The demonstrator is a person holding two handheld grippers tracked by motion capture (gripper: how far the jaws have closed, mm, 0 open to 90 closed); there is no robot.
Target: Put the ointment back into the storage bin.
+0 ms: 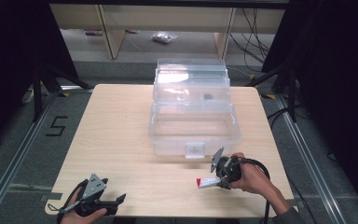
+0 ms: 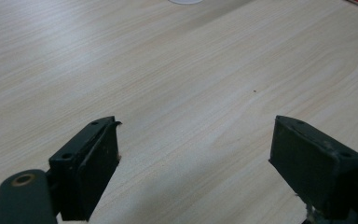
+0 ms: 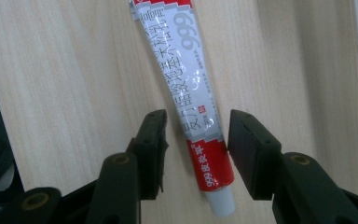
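Observation:
A white and red ointment tube [image 3: 193, 93] with printed characters lies flat on the wooden table [image 1: 121, 140], its white cap toward the gripper's body. My right gripper [image 3: 196, 154] straddles the tube's red end, with a slim gap showing on each side, so the pads do not press it. In the high view the tube [image 1: 207, 182] lies near the table's front right, just left of the right gripper [image 1: 220, 179]. My left gripper [image 2: 196, 149] stands open over bare wood; in the high view this left gripper [image 1: 114, 203] rests at the front left corner.
A large clear plastic box [image 1: 193, 107] with its lid raised stands at the table's far middle, a small dark item [image 1: 208, 97] inside it. Its white latch [image 1: 195, 150] faces the front. Cables and shelving lie beyond the table.

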